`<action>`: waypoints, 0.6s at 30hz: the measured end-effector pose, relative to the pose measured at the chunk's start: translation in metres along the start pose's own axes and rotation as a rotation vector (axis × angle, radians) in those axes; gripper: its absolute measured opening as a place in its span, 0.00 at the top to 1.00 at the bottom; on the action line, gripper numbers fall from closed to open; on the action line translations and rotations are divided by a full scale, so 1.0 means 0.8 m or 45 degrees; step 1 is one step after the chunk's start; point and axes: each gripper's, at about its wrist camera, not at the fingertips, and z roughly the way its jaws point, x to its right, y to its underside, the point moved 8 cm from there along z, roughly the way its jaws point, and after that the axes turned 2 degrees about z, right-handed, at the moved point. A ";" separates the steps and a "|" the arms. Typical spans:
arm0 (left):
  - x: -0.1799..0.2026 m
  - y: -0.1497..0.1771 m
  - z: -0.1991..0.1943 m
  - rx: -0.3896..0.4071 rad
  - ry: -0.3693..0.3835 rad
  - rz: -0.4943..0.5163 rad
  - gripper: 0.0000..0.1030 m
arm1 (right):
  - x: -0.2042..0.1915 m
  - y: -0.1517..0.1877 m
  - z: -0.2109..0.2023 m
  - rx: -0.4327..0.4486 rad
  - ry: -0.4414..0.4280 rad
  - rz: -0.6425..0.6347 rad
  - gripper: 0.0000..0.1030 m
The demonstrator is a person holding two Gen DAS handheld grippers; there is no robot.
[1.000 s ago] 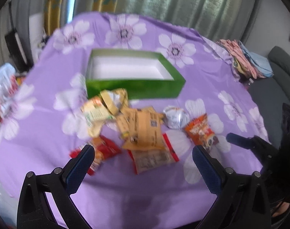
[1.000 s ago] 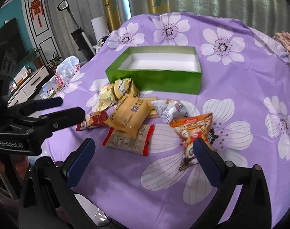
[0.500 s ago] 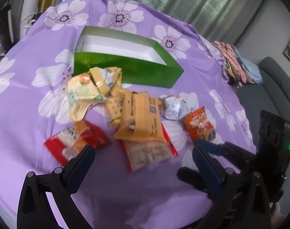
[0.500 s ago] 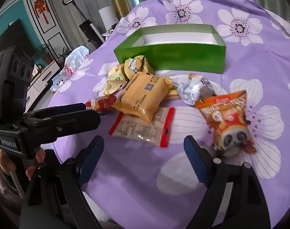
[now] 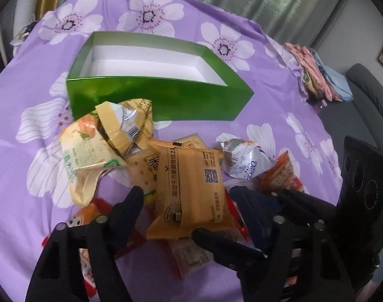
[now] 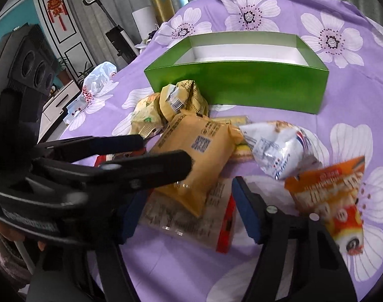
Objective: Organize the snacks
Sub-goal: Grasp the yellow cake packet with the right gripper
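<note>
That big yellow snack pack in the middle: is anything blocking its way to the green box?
Partly. Two crumpled yellow packets lie against the green box's near wall, between it and the big yellow pack. Lifted over them, nothing visible blocks the box's open top.

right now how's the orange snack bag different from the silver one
The orange snack bag lies fairly flat with cartoon print; the silver snack bag is crumpled and puffed up. The orange one is nearer the camera, the silver one nearer the green box. Both lie on the purple cloth.
</note>
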 end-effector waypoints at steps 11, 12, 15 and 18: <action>0.001 -0.001 0.013 -0.035 0.019 0.002 0.42 | -0.002 -0.002 0.016 -0.051 -0.041 -0.007 0.56; 0.002 -0.001 0.012 -0.029 0.009 0.011 0.42 | -0.002 -0.002 0.015 -0.050 -0.046 -0.007 0.57; 0.006 -0.001 0.009 -0.017 -0.019 0.040 0.42 | -0.004 -0.004 0.015 -0.045 -0.034 -0.022 0.59; 0.007 -0.002 0.001 0.002 -0.020 0.038 0.42 | -0.007 -0.005 0.010 -0.031 -0.039 -0.023 0.61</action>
